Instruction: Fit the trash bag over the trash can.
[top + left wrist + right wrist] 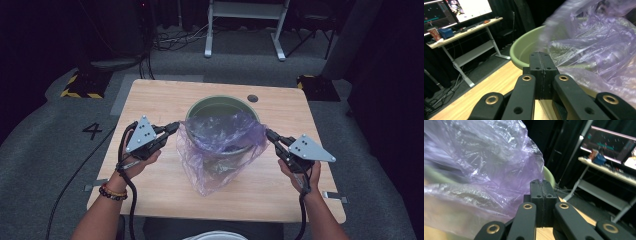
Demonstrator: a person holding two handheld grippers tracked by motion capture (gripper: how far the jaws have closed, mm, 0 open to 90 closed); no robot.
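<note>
Wooden table (150, 100) carries a green bucket (200, 106) at centre, purple plastic bag (220, 150) draped over its rim. Left gripper (175, 126) and right gripper (269, 133) flank it, jaws fully closed at the bag's edges; pinch on film can't be confirmed.

Overhead light is falling evenly on the wooden table (150, 100) in the high view, while the room around it is sinking into near black. Soft, short shadows are sitting under the purple plastic bag (220, 150). In the left gripper view the bag's upper edge is smearing with motion blur, and highlights are glinting off its creases. The monitors (461, 8) are glowing, slightly blown out. In the right gripper view the green bucket (549, 176) is blurring, perhaps from movement.
</note>
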